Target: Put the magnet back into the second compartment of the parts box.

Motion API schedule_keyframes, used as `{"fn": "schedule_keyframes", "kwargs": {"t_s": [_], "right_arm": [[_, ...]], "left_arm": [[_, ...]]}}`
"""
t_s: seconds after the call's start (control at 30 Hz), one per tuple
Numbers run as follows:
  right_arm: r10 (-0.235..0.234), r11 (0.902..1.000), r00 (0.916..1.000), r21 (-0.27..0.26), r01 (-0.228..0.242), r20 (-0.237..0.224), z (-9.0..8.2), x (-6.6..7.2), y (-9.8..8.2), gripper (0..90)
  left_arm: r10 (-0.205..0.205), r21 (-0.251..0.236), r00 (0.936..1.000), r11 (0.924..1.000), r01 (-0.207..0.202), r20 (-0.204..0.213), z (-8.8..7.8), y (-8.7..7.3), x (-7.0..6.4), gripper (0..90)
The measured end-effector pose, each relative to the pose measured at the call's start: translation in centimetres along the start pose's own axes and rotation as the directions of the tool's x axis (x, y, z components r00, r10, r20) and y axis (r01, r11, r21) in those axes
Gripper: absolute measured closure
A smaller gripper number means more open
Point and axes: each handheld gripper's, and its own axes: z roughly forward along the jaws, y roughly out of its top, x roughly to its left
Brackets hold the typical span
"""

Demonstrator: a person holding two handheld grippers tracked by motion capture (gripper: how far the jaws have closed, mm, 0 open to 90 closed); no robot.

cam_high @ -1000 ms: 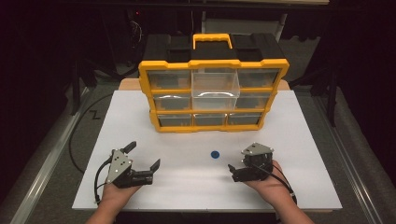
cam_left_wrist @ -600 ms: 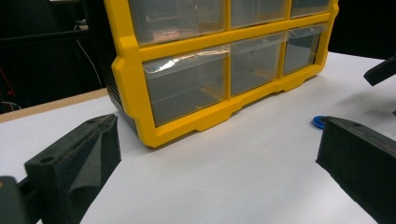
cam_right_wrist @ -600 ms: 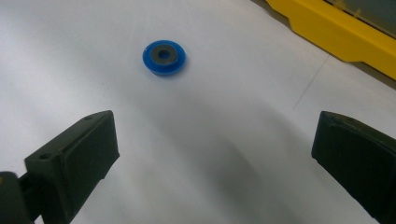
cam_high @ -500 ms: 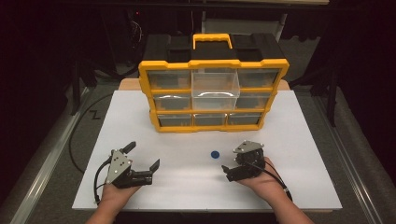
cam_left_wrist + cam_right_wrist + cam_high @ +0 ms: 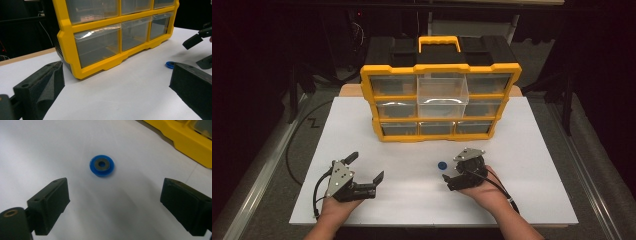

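On the table (image 5: 532, 150), the organizer (image 5: 439, 90) stands at twelve o'clock; the washer (image 5: 441, 164) lies before it, toward six o'clock.

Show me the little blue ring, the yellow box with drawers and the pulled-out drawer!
blue ring (image 5: 102, 165): right gripper view, on its dark centre hole's rim.
yellow box (image 5: 439, 68): high view, on its top front frame.
pulled-out drawer (image 5: 442, 90): high view, on its clear front wall.
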Motion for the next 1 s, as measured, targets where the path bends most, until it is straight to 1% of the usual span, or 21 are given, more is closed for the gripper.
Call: {"fn": "schedule_keyframes", "kwargs": {"t_s": [0.1, 0.2, 0.33, 0.5, 0.57, 0.6, 0.63, 0.67, 0.7, 0.8, 0.83, 1.0], "right_arm": [[-0.002, 1.0000, 1.0000, 0.001, 0.002, -0.008, 0.3, 0.2, 0.3, 15.5], [-0.009, 1.0000, 0.9998, 0.002, 0.009, -0.015, 0.6, 0.4, 0.6, 17.1], [-0.005, 1.0000, 0.9996, -0.002, 0.005, -0.029, 1.0, 0.6, 1.0, 21.2], [0.001, 1.0000, 0.9990, -0.004, -0.001, -0.045, 1.5, 0.6, 1.3, 27.3], [0.004, 1.0000, 0.9990, -0.002, -0.004, -0.045, 1.6, 0.6, 1.3, 30.1], [0.004, 1.0000, 0.9990, -0.002, -0.004, -0.045, 1.6, 0.6, 1.3, 30.1], [0.004, 1.0000, 0.9988, -0.003, -0.004, -0.048, 1.7, 0.5, 1.4, 34.2], [0.004, 1.0000, 0.9988, -0.003, -0.004, -0.048, 1.7, 0.5, 1.4, 34.2], [-0.003, 1.0000, 0.9987, -0.005, 0.003, -0.050, 1.8, 0.5, 1.4, 39.4], [0.001, 1.0000, 0.9984, -0.001, -0.001, -0.057, 2.0, 0.4, 1.5, 41.8], [-0.002, 1.0000, 0.9982, -0.002, 0.002, -0.060, 2.2, 0.4, 1.6, 44.4], [-0.012, 0.9999, 0.9975, 0.008, 0.013, -0.069, 2.5, 0.4, 1.9, 49.7]], "left_arm": [[0.001, -0.001, 1.0000, 1.0000, -0.001, 0.001, 0.0, 0.0, 0.0, 0.3], [0.004, -0.002, 1.0000, 1.0000, -0.004, 0.002, 0.0, 0.0, 0.0, 0.3], [0.005, -0.004, 1.0000, 1.0000, -0.005, 0.002, 0.0, 0.0, 0.0, 0.3], [0.004, -0.005, 1.0000, 1.0000, -0.004, 0.003, 0.0, 0.0, 0.0, 0.4], [0.004, -0.005, 1.0000, 1.0000, -0.004, 0.002, 0.0, 0.1, 0.0, 0.3], [0.004, -0.005, 1.0000, 1.0000, -0.004, 0.002, 0.0, 0.1, 0.0, 0.3], [0.003, -0.005, 1.0000, 1.0000, -0.003, 0.001, 0.0, 0.1, 0.0, 0.3], [0.003, -0.005, 1.0000, 1.0000, -0.003, 0.001, 0.0, 0.1, 0.0, 0.3], [0.003, -0.006, 1.0000, 1.0000, -0.003, 0.001, 0.0, 0.1, 0.1, 0.3], [0.003, -0.008, 1.0000, 1.0000, -0.003, 0.000, 0.0, 0.1, 0.1, 0.3], [0.002, -0.009, 1.0000, 1.0000, -0.002, 0.000, 0.0, 0.1, 0.1, 0.3], [0.002, -0.010, 1.0000, 0.9999, -0.002, 0.001, 0.0, 0.1, 0.1, 0.3]]}}
